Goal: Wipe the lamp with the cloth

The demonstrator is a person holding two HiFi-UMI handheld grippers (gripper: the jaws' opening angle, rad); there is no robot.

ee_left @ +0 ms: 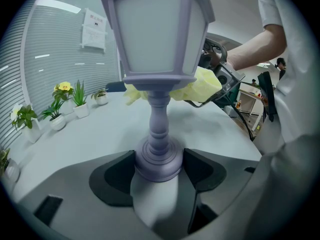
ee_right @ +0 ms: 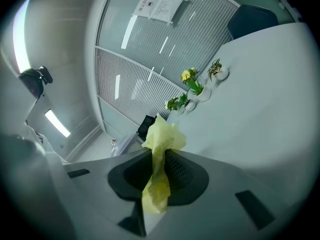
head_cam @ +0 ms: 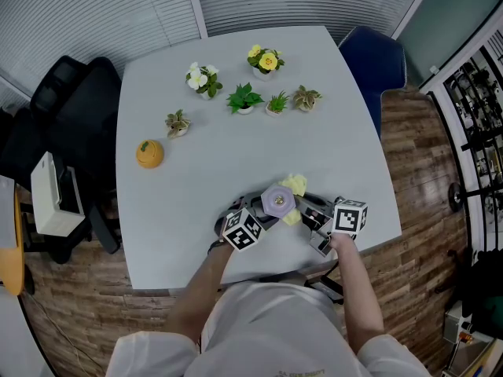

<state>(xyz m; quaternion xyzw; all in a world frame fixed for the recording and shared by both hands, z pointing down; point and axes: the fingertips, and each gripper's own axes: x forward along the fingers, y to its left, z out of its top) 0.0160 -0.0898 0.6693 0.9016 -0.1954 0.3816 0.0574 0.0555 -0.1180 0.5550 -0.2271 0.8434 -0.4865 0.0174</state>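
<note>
A lilac lantern-shaped lamp stands upright near the table's front edge. My left gripper is shut on the lamp's round base; its shade fills the top of the left gripper view. My right gripper is shut on a yellow cloth. The cloth sits bunched behind the lamp's shade, just under its lower rim; in the head view the cloth shows at the lamp's far right side. The right gripper comes in from the right.
On the grey table stand several small potted plants in a row at the back and an orange pumpkin-like figure at the left. A blue chair is at the far right, black chairs at the left.
</note>
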